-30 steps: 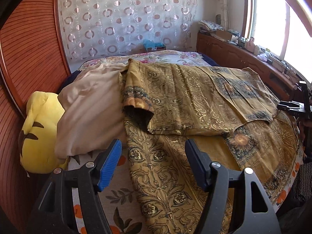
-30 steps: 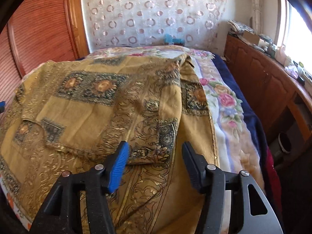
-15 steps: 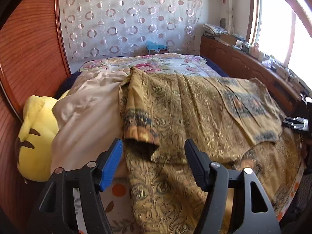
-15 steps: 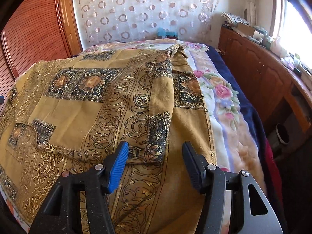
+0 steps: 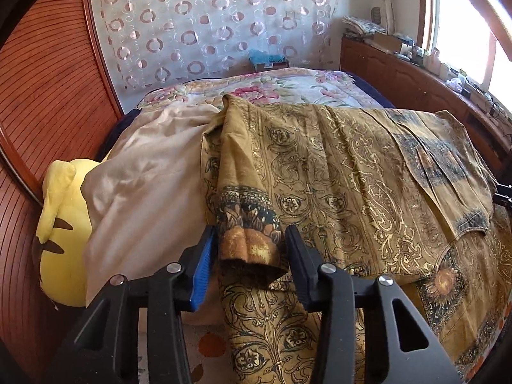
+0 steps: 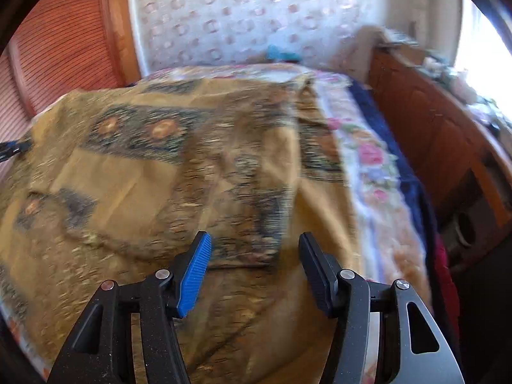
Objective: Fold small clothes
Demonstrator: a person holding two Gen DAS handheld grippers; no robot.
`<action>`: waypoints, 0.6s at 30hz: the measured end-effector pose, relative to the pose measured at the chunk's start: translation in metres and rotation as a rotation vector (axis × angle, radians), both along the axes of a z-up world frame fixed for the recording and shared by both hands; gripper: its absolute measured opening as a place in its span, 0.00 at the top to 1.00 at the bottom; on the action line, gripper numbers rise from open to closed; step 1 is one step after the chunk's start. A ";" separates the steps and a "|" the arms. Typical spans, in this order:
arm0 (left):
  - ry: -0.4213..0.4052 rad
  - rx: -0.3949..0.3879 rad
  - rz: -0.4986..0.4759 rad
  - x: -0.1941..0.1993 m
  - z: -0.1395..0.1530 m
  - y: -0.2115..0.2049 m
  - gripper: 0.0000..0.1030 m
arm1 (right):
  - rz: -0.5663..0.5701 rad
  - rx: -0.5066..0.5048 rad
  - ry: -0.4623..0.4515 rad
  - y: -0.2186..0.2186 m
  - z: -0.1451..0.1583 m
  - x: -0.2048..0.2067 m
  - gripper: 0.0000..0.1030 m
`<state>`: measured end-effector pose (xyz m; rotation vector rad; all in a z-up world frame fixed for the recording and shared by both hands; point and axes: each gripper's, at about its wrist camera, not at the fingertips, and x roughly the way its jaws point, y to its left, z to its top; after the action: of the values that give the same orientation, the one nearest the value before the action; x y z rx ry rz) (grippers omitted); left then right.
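Left tool (image 5: 249,249) now astride shirt sleeve (image 5: 248,224), jaws narrower, unclosed

Shirt (image 5: 336,172) and pillow (image 5: 144,172) on bed (image 5: 288,86)

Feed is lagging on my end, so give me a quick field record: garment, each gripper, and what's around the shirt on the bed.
garment: mustard patterned shirt, spread on the bed, sleeves folded in
left gripper: open, jaws either side of the left sleeve cuff, not closed on it
right gripper: open, at the right sleeve cuff; view motion-blurred
beside shirt: beige cloth, yellow plush toy
under shirt: floral bedspread
fold state: body not yet folded
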<state>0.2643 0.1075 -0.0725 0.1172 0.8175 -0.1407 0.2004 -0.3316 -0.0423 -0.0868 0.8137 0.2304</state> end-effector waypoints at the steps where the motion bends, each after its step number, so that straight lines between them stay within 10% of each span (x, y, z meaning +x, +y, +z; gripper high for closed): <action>1: 0.003 0.004 0.000 0.000 0.000 -0.001 0.58 | 0.003 -0.002 0.006 0.002 0.002 0.001 0.43; 6: 0.010 0.013 -0.016 0.001 0.003 -0.007 0.64 | 0.011 -0.018 0.047 0.007 0.002 0.011 0.49; 11: 0.014 0.067 -0.033 0.002 0.004 -0.012 0.68 | 0.015 -0.055 0.026 0.010 0.005 0.008 0.82; 18: -0.010 0.075 -0.034 0.002 0.013 -0.011 0.75 | 0.030 -0.054 -0.019 0.007 0.011 0.002 0.90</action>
<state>0.2662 0.0964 -0.0591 0.2026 0.8112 -0.1413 0.2026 -0.3249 -0.0309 -0.1515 0.8000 0.2356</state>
